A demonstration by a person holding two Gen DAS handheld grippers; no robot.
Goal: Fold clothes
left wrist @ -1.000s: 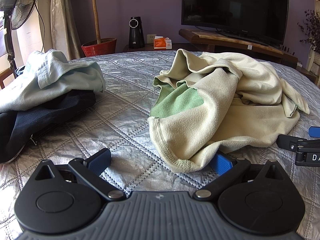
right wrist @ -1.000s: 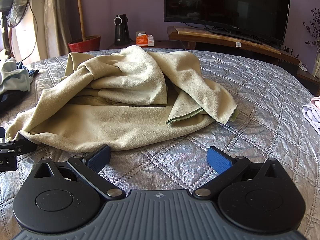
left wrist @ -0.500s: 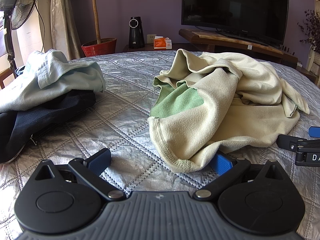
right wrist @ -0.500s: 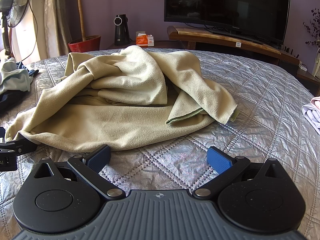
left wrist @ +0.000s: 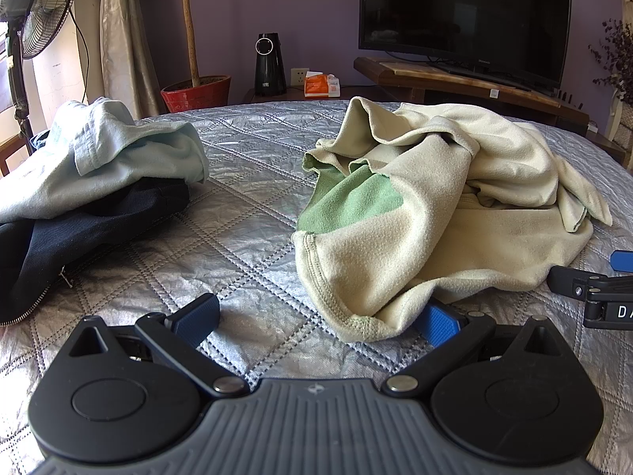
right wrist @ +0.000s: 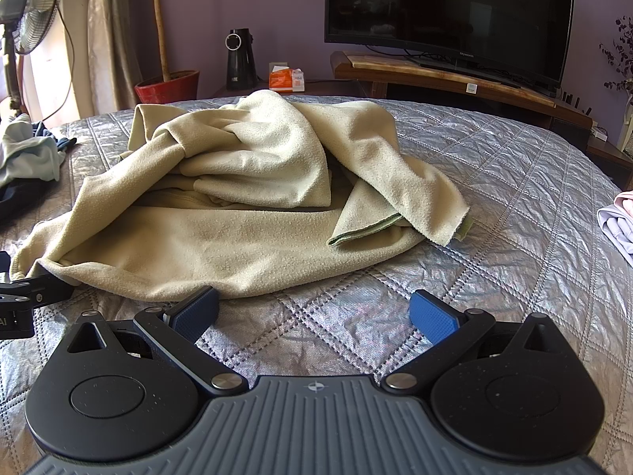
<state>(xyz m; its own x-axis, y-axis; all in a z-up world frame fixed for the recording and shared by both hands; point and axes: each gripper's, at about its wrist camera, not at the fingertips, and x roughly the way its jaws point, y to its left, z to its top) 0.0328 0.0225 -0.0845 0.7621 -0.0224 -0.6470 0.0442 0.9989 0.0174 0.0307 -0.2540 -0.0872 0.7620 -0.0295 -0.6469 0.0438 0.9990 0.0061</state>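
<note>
Fleece garment (right wrist: 221,237) lies crumpled; clothes pile (left wrist: 91,182) sits well apart

Fleece garment (left wrist: 455,213) centre on bed (left wrist: 253,206); clothes pile (left wrist: 91,174) left.

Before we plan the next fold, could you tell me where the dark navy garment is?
In the left wrist view, the navy garment lies far left on the quilt, under the pale blue shirt.
</note>
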